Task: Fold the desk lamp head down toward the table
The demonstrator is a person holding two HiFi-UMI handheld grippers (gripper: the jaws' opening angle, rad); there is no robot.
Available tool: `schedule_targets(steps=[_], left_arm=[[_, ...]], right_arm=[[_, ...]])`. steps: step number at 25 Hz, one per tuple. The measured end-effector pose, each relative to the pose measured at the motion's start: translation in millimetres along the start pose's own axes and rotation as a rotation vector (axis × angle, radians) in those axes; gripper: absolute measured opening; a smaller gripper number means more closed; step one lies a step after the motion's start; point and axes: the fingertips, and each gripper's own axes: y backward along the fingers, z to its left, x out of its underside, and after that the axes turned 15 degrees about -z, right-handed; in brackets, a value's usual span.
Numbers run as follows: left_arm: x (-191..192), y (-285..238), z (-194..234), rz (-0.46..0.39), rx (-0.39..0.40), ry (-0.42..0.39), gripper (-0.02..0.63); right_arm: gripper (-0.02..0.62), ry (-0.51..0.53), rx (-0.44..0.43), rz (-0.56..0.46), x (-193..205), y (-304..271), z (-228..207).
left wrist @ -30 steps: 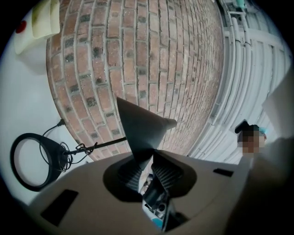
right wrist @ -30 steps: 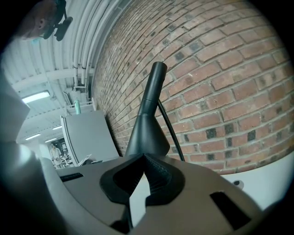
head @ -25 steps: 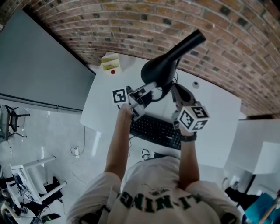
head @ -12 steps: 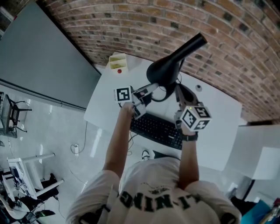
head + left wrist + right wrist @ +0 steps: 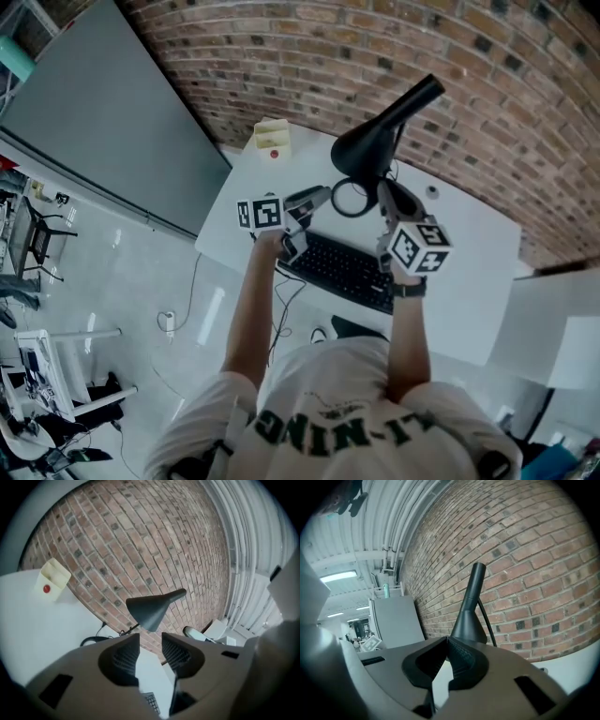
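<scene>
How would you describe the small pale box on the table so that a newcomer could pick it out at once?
Start at the white table against the brick wall. At its far left corner, left of the black lamp head, sits the small box. It alone is pale yellow with a red dot, while the lamp head and keyboard are black.

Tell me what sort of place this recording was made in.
Probably an office or lab workspace. A white desk stands against a brick wall and carries a keyboard and a desk lamp. Beyond it are a polished floor and ceiling strip lights.
</scene>
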Motion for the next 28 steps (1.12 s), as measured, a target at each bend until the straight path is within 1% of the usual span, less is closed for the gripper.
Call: schedule_targets(steps=[3,6,7,10,14,17,20,25,28], left_arm=[[-9.3,21.4,-8.0,-0.024,-0.067,-0.129,0.138],[-16.0,42.9,-12.9,-0.02,-0.178,-0.306,0.137],[-18.3,48.3,-17.7,-0.024,-0.203,-0.358,0.137],[-25.6,59.2,-37.6,-0.054,-0.227,-0.467,0.137],[-37.8,75.1,-59.1,-0.114,-0.288,-0.614,0.135],[-46.8,86.9,-73.2,-0.181,-0.337,-0.7,0.13],[-52.9,98.1,-86.2,-0.24,-0.375,-0.761,0.119],[-53.4,108.4,-106.0,-0.28,-0.411,-0.872,0.09],[-54.6,116.3,-116.0,-0.31,-0.439,-0.939,0.058]], right_arm=[[0.003,0.031,-0.006,0.001,-2.4,4.7,12.7],[0.003,0.079,0.006,-0.001,-2.7,12.3,22.8],[0.003,0.102,0.015,0.004,-2.2,15.6,25.9],[0.003,0.16,0.036,0.021,-0.9,24.4,36.4],[0.003,0.183,0.049,0.014,-3.2,35.9,48.7],[0.003,0.194,0.057,-0.002,-6.6,44.5,56.0],[0.003,0.205,0.063,-0.015,-8.9,54.1,62.9],[0.003,0.218,0.085,-0.035,-12.2,71.1,68.9],[0.003,0.228,0.092,-0.057,-15.9,79.2,72.8]])
